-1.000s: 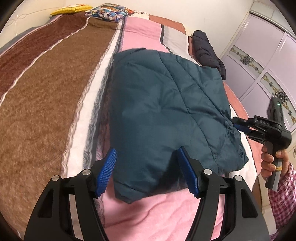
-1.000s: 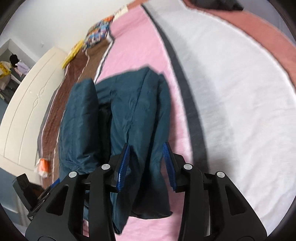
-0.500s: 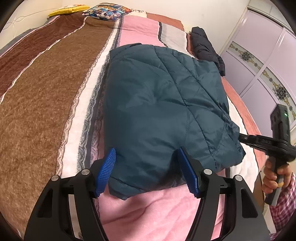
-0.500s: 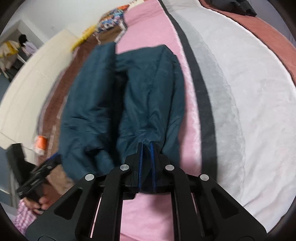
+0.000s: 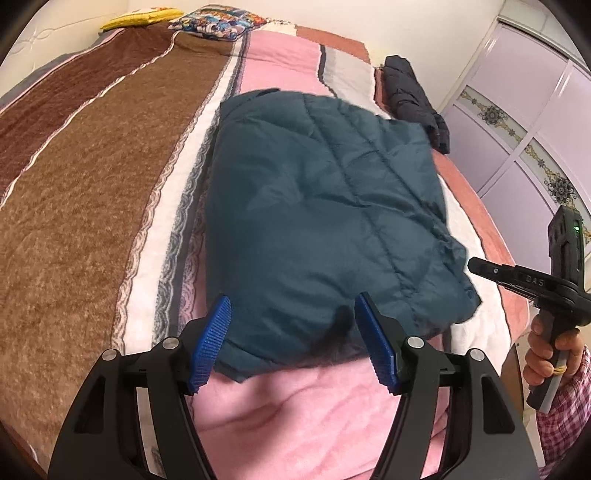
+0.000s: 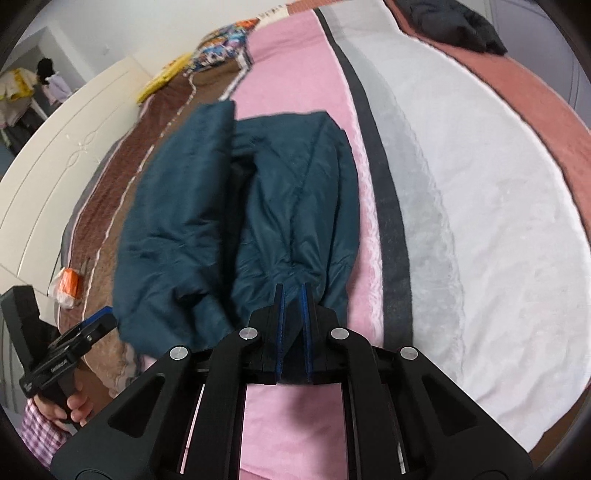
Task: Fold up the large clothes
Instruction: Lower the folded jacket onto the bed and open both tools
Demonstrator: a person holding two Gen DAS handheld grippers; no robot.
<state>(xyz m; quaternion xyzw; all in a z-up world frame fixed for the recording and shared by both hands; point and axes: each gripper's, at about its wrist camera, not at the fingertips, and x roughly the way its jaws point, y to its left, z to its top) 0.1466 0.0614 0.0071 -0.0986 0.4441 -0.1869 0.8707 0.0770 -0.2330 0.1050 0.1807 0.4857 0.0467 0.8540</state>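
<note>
A dark teal quilted jacket [image 5: 317,221] lies folded on the striped bed. My left gripper [image 5: 291,314] is open, its blue pads either side of the jacket's near edge, holding nothing. In the right wrist view the jacket [image 6: 236,206] is bunched lengthwise, and my right gripper [image 6: 293,295] is shut on its near hem, with cloth pinched between the blue pads. The right gripper [image 5: 480,264] also shows at the right of the left wrist view, at the jacket's right corner. The left gripper [image 6: 99,319] shows low on the left in the right wrist view.
The bed cover [image 5: 92,184] has brown, pink, white and red stripes. A dark garment [image 5: 413,96] lies at the far right of the bed. Pillows [image 5: 218,18] sit at the head. Lilac wardrobe doors [image 5: 524,110] stand right. A white headboard panel [image 6: 62,147] is on the left.
My right gripper closed from open onto the jacket's near hem and has pulled back slightly. My left gripper stayed open at the jacket's near edge.
</note>
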